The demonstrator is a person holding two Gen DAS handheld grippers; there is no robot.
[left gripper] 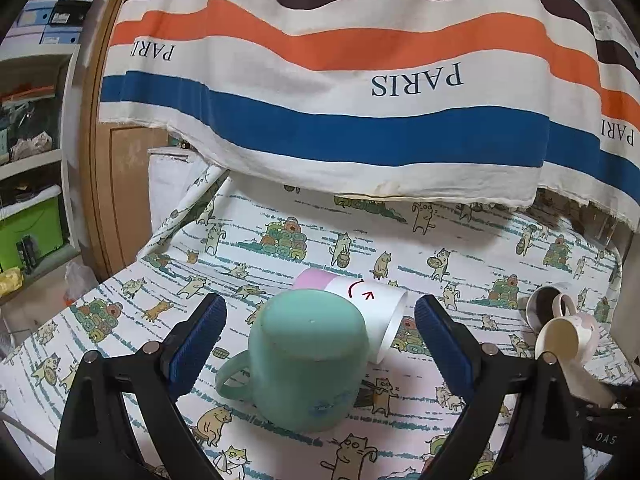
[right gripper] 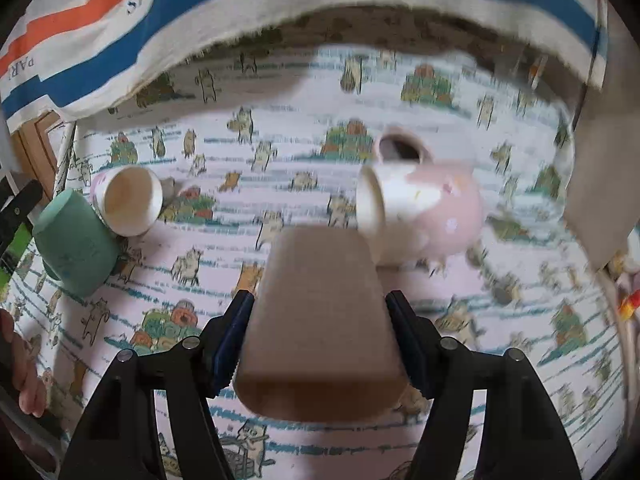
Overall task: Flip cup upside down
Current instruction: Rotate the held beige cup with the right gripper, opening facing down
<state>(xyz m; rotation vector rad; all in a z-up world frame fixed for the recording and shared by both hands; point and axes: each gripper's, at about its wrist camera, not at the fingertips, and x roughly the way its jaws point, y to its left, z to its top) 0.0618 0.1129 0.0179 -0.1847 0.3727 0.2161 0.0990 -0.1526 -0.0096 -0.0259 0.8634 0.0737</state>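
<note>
Your right gripper (right gripper: 320, 340) is clamping the tan paper cup (right gripper: 320, 320); your left gripper (left gripper: 320, 332) is sitting spread apart around the upside-down mint-green ceramic mug (left gripper: 308, 360).

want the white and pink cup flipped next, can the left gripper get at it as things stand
Probably not directly. The left gripper is open, but the green mug stands upside down between its fingers, with the white and pink cup lying right behind it.

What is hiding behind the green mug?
Behind the upside-down green mug lies a white and pink cup on its side, on the cat-print cloth. The mug covers its lower part, and whatever is under the mug is hidden too.
</note>
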